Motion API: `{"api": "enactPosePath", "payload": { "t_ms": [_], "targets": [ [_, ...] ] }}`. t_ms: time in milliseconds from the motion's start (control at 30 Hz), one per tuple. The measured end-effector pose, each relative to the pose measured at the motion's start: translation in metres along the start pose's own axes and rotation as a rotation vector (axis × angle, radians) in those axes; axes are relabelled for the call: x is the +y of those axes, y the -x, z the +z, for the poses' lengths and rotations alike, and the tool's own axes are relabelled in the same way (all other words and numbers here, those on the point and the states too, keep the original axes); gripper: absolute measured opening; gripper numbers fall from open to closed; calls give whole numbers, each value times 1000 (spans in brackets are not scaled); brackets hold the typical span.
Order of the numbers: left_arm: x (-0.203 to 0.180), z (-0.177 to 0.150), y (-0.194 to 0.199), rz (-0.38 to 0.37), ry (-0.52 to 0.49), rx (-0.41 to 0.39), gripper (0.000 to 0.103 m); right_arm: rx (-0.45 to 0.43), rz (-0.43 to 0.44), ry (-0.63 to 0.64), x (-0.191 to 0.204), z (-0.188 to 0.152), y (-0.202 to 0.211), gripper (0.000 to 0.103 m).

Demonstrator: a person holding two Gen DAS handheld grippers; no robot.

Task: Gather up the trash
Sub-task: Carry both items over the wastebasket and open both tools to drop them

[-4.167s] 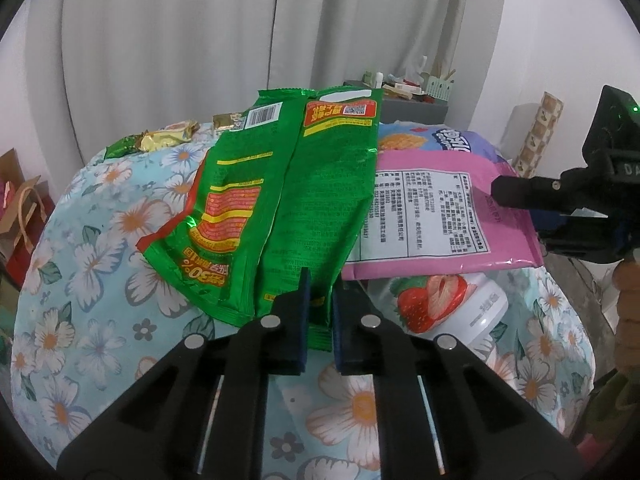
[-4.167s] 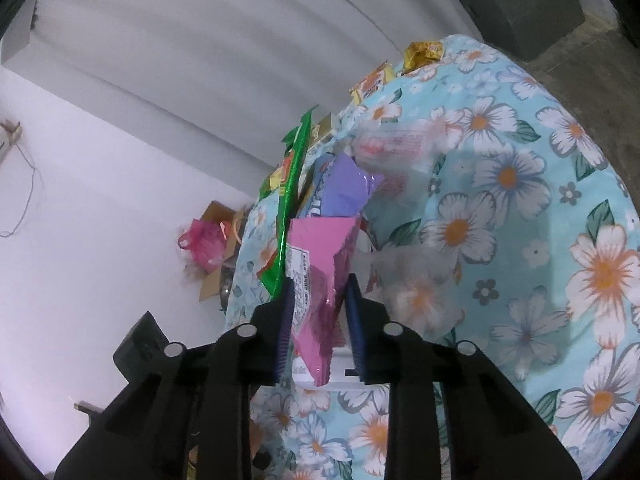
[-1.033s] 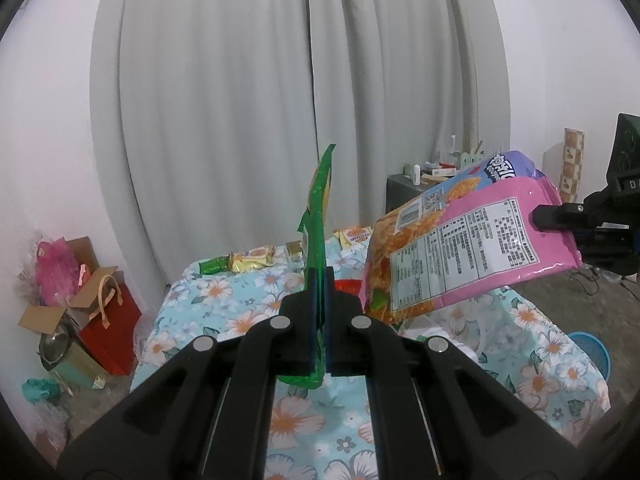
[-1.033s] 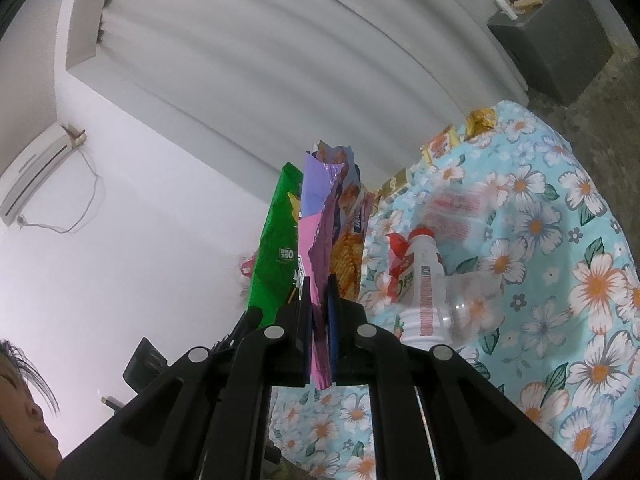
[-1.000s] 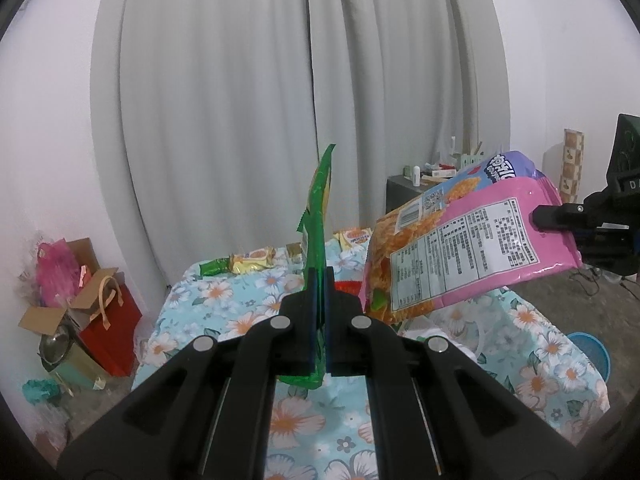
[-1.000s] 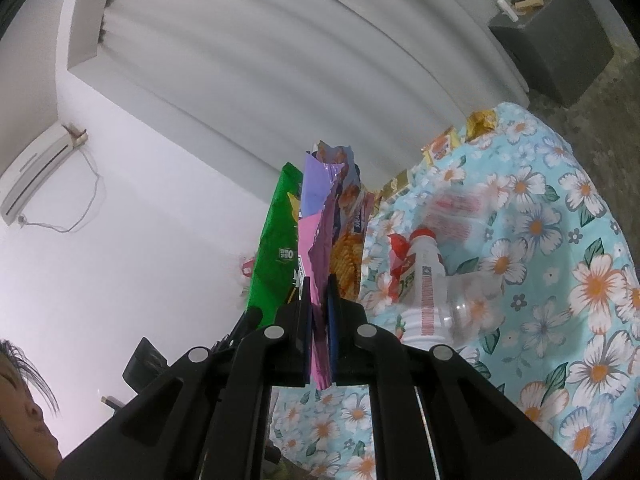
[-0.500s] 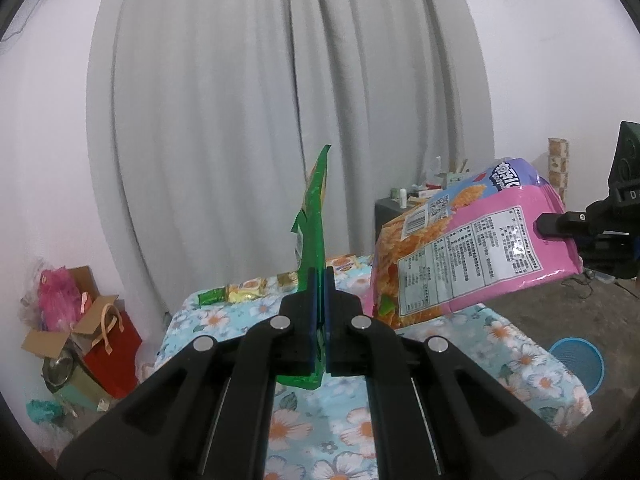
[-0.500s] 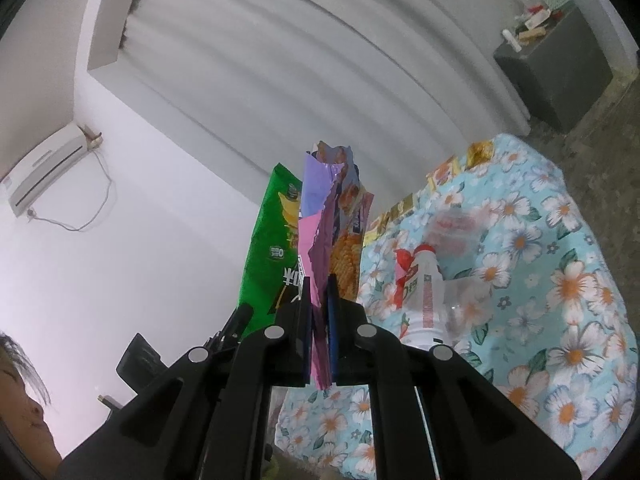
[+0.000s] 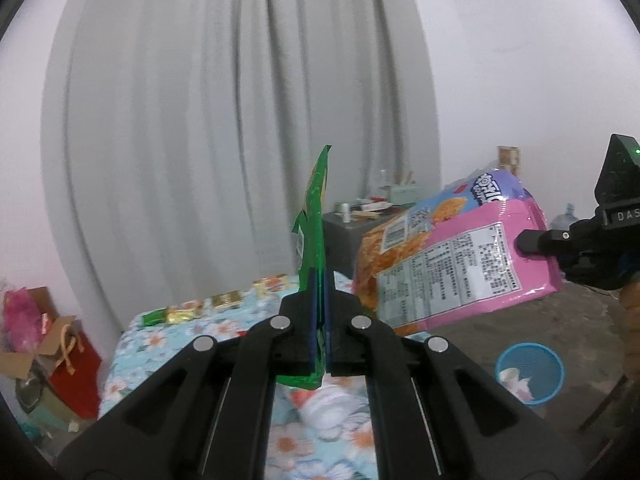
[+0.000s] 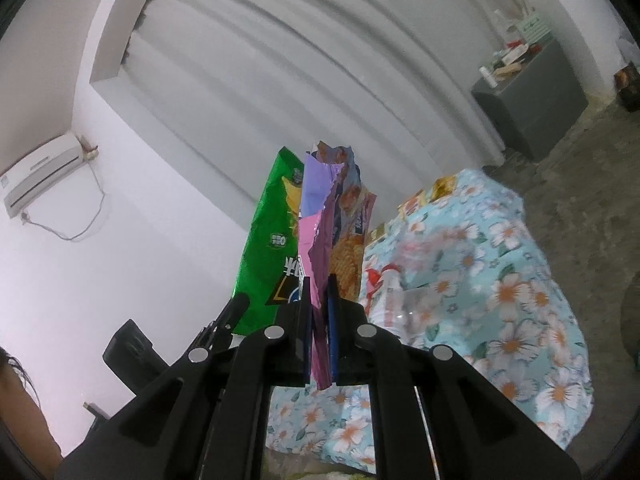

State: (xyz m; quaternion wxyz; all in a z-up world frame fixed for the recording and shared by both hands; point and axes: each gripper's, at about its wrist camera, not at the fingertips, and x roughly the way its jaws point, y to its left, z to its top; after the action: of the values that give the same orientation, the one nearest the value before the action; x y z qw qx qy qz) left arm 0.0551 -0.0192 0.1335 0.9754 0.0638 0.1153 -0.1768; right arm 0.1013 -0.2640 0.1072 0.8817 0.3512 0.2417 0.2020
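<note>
Grey curtain (image 9: 240, 128) fills the back wall, white wall either side, air conditioner (image 10: 40, 174) high up in the right wrist view. Table with floral cloth (image 9: 168, 344) sits low in the room, row of small snack packets (image 9: 224, 302) along its far edge, a bottle (image 10: 390, 292) blurred on the cloth. Grey cabinet (image 10: 532, 104) with clutter on top stands past the table's far corner; bare floor to its side is open. Boxes and a red gift bag (image 9: 76, 364) crowd the floor left of the table. Blue bin (image 9: 530, 372) on the floor at right, some white scrap inside, nothing between it and the bags. Pink snack bag (image 9: 460, 272) hangs in the air, pinched at its edge by the right gripper (image 10: 319, 344), fingers nearly closed on it. Green chip bag (image 9: 314, 240) stands edge-on, clamped in the left gripper (image 9: 319, 320), fingers tight together on it. Versus a second ago: both bags are higher and further back from the table, more wall shows, and the bin shows fuller in the left wrist view.
</note>
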Motion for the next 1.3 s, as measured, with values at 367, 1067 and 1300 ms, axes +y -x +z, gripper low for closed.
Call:
{"api": "enactPosePath", "payload": {
  "t_ms": [367,1067,1300],
  "targets": [
    [-43,20,-17,-141,-38,-14,1,-94,-84,-38,-26,0,57,6],
    [-200,30,-141,-603,-94,215,1,-351,-420,-252,-130,-21,191,6],
    [-286,4,-193,-705,-188,333,1,-404,-566,-381,-190,-41,209,7]
  ]
}}
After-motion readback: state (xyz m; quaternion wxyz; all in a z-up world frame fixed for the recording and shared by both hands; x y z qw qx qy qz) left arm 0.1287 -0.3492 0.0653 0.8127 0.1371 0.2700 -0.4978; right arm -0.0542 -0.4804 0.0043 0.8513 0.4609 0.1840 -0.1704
